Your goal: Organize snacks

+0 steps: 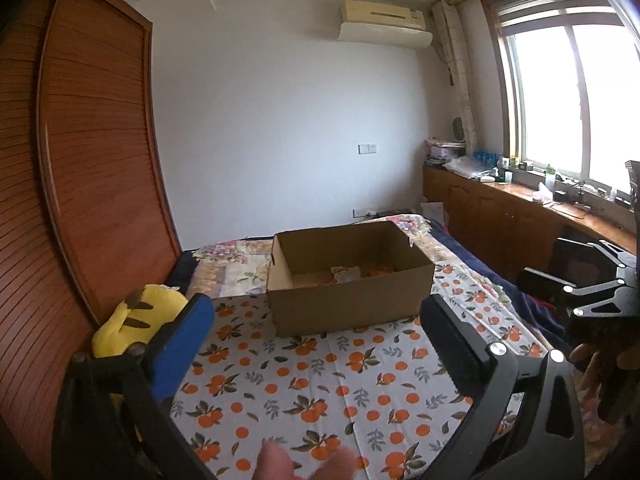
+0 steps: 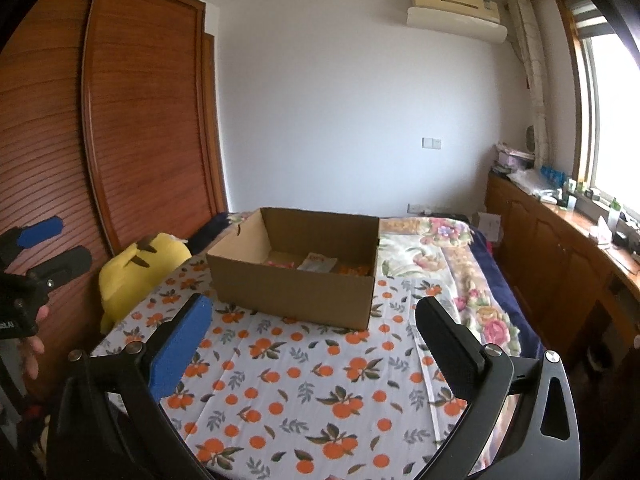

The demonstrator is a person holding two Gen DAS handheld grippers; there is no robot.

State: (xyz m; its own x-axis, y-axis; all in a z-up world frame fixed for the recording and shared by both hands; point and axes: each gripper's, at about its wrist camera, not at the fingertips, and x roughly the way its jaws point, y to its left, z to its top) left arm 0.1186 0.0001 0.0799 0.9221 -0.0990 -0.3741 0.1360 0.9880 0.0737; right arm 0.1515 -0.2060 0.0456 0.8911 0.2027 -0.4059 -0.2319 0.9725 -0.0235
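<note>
The right gripper (image 2: 314, 312), one finger blue-padded and one black, stands wide apart with nothing between its fingers, above a white bedsheet printed with oranges (image 2: 304, 392). Ahead, an open brown cardboard box (image 2: 296, 292) sits on the sheet, with snack packets (image 2: 318, 263) on its floor. A yellow plush toy (image 2: 136, 276) lies left of the box, beside the slatted wooden wardrobe (image 2: 120, 120). The left gripper (image 2: 56, 244) shows at the left edge, also spread.
</note>
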